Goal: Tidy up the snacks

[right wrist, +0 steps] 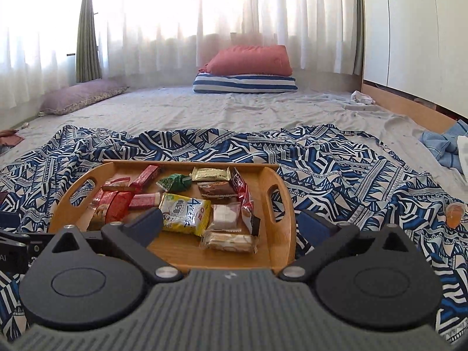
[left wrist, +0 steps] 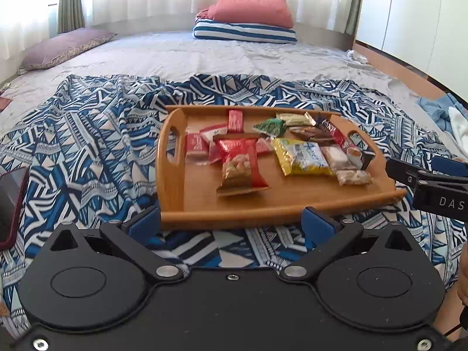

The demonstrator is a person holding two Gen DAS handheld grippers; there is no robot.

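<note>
A wooden tray (left wrist: pixel 204 201) with handle cut-outs lies on a blue-and-white patterned cloth and holds several snack packets. A red nut bag (left wrist: pixel 239 166) lies in front, a yellow packet (left wrist: pixel 301 156) to its right, and a green packet (left wrist: pixel 270 127) behind. The tray (right wrist: pixel 280 251) also shows in the right wrist view with the yellow packet (right wrist: pixel 185 213) and a clear wafer pack (right wrist: pixel 228 241). My left gripper (left wrist: pixel 232 222) is open and empty at the tray's near edge. My right gripper (right wrist: pixel 231 222) is open and empty, low over the tray's near right corner.
A red-cased phone (left wrist: pixel 10 204) lies on the cloth at the left. The patterned cloth (left wrist: pixel 87 134) covers the grey bed sheet. Pillows (left wrist: pixel 245 20) stack at the far end. Blue clothing (right wrist: pixel 441 146) lies at the right. A small orange cup (right wrist: pixel 454 215) sits right of the tray.
</note>
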